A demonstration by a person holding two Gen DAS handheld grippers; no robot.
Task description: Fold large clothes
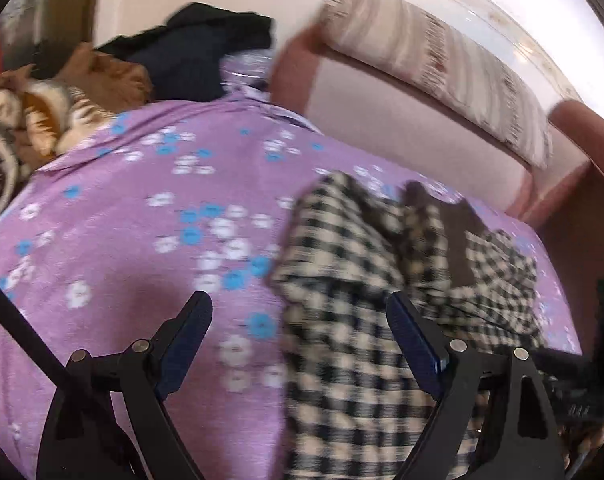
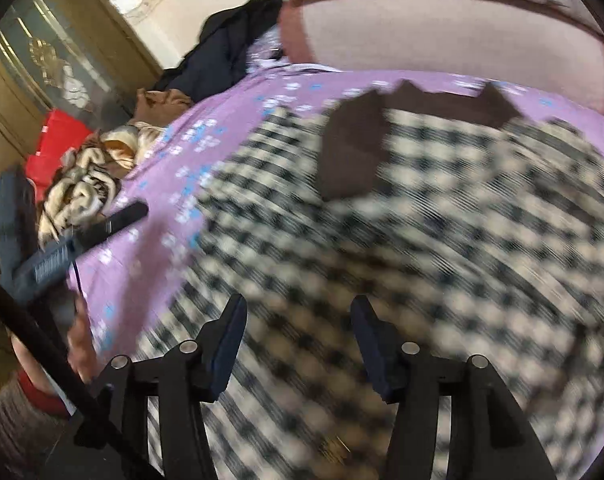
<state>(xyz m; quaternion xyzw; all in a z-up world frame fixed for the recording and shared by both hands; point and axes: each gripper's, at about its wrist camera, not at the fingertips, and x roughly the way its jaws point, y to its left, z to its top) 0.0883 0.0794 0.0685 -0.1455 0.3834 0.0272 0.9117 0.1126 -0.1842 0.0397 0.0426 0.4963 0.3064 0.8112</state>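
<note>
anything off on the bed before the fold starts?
Checked garment lies rumpled, not flat, its brown collar flipped askew. Loose clothes pile crowds the purple sheet's far corner. Both grippers open, empty.

Both the left claw [image 1: 300, 312] and right claw [image 2: 298, 316] hang with jaws spread, apparently gripping nothing.

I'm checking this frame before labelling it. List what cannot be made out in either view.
- Black-and-cream checked garment: right wrist view, motion blur hides its folds and edges; its near part is cut off by the lower frame edge.
- Same garment, left wrist view: the lower edge cuts it off.
- Dark brown collar piece: blur hides its shape.
- Dark clothes heap: too far and blurred to count items.
</note>
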